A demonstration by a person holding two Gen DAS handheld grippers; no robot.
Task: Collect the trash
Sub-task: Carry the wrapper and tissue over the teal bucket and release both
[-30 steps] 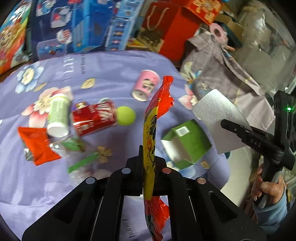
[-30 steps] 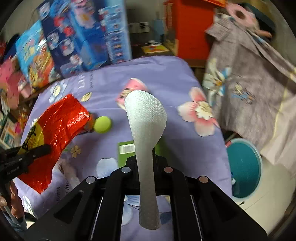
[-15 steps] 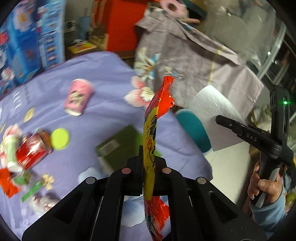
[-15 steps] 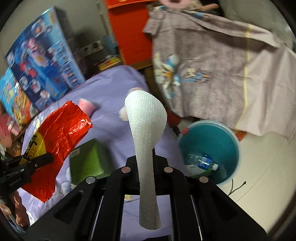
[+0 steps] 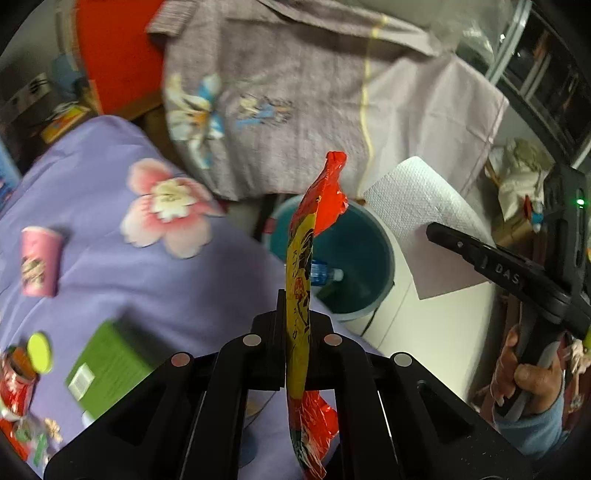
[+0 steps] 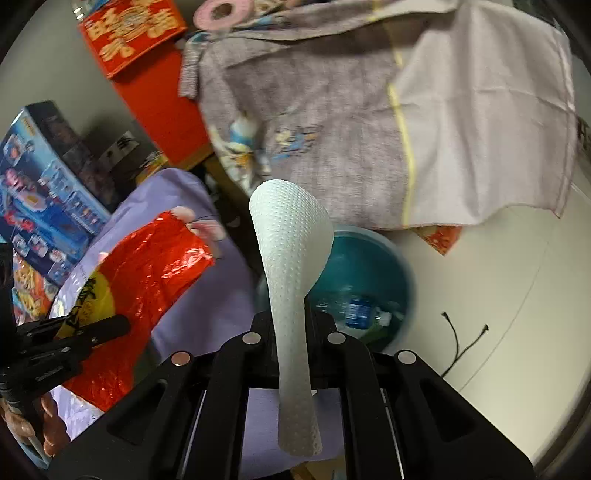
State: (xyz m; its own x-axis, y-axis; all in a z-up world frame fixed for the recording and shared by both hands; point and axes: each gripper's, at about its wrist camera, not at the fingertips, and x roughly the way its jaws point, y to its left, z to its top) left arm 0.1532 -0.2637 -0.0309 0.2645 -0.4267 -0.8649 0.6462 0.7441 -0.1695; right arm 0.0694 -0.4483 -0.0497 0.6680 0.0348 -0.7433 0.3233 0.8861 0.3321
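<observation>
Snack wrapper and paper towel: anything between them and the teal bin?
Nothing visible. The snack wrapper and paper towel are each clamped in a hand-held gripper, with the open teal bin beyond them on the floor beside the table. Only a plastic bottle lies inside.

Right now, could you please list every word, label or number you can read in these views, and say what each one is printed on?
"DAS": on the black finger of the right gripper, seen from the left wrist.
Snack wrapper in the left jaws: dark characters on yellow, unreadable.
Red box: large gold characters, too blurred.
Blue toy box: print too small.
Green box: white label blurred.
Left gripper: embossed lettering, too small.
</observation>
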